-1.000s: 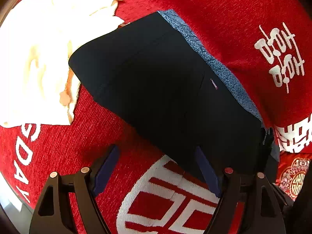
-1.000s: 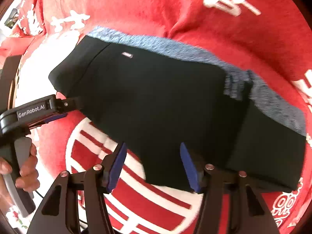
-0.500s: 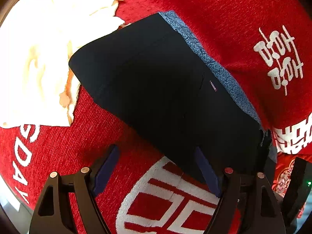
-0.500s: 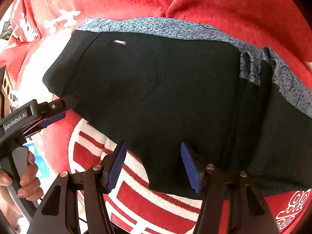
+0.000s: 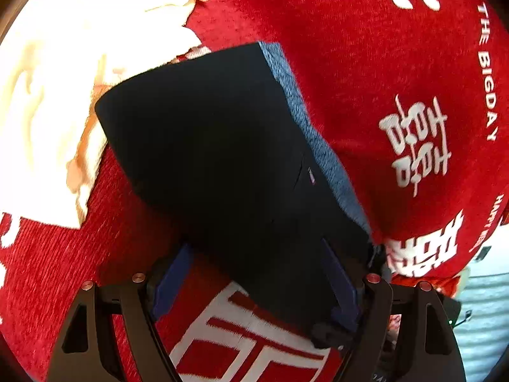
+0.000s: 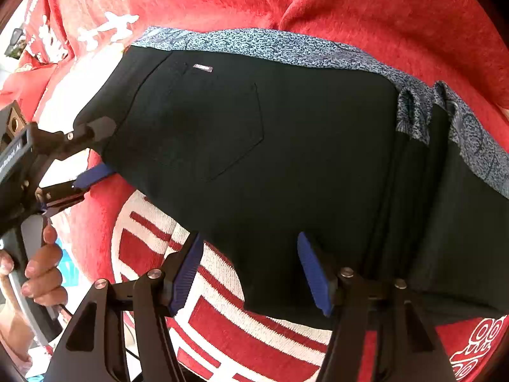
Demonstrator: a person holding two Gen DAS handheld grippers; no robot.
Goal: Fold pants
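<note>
The black pants with a blue patterned waistband lie folded on a red blanket. A back pocket and a small label face up. My left gripper is open, its blue pads straddling the near edge of the pants. It also shows in the right wrist view at the left edge of the pants. My right gripper is open, its pads either side of the near hem, touching nothing that I can see.
A cream-white cloth lies on the blanket, to the left of the pants. The red blanket carries white characters and lettering. The person's hand holds the left gripper's handle at the left.
Both grippers have moved closer to the pants, which now fill more of each view. The left gripper's pads now reach over the near edge. Both stay open.
</note>
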